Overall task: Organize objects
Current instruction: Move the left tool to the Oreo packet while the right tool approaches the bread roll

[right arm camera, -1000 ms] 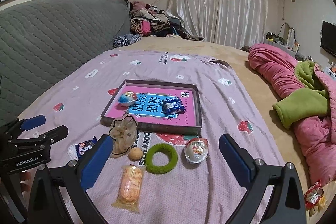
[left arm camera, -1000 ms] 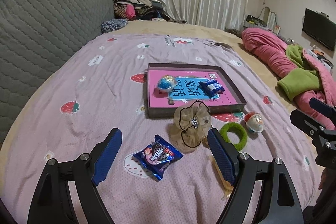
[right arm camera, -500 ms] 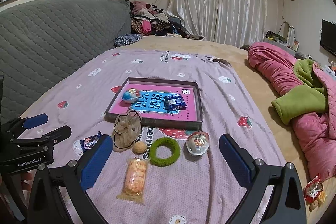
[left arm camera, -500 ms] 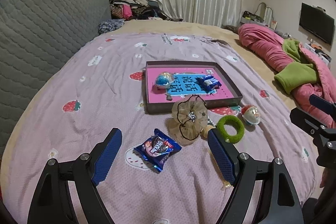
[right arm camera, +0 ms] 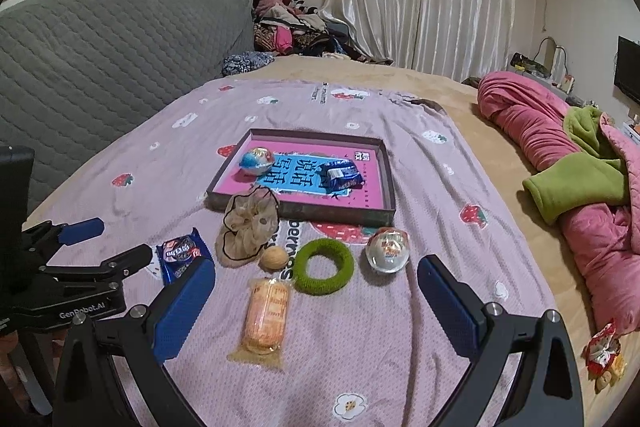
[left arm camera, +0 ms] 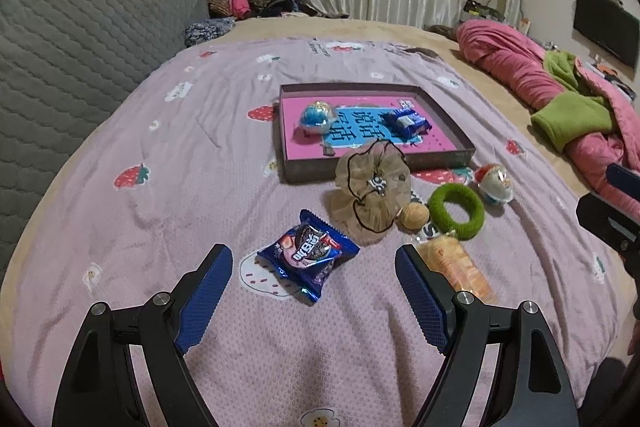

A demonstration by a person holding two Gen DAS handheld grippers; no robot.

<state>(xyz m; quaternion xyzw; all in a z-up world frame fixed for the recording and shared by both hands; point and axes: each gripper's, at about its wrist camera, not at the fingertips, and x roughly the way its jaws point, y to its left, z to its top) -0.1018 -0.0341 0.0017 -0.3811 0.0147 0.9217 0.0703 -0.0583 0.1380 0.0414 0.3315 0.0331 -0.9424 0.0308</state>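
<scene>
- On the bed's pink strawberry-print sheet [left arm camera: 160,211] lies a blue cookie packet [left arm camera: 307,254], flat and slightly crinkled, its printed face up, a little ahead of the left tongs [left arm camera: 314,277] and in line with the gap between them.
- Beyond it stands a shallow dark tray [left arm camera: 374,169] with a pink and blue printed floor; inside are a blue foil-wrapped ball [left arm camera: 317,115] and a second blue packet [left arm camera: 406,121], apart from each other.
- Left tongs stand wide apart, tilted down toward the sheet, nothing between the blue pads.
- Right tongs [right arm camera: 316,291] also stand wide apart with nothing held, hovering over the near edge of the row of loose things.
- Just before the tray sits a beige sheer scrunchie [right arm camera: 248,223], leaning on the tray's front wall; beside it a small walnut-like ball [right arm camera: 274,259], a green ring [right arm camera: 323,267], and a clear capsule ball [right arm camera: 387,251].
- Nearer the right tongs lies an orange biscuit pack [right arm camera: 266,321], lengthwise.
- A pink and green blanket [right arm camera: 576,179] is heaped at the bed's right side, well apart from the tray.
</scene>
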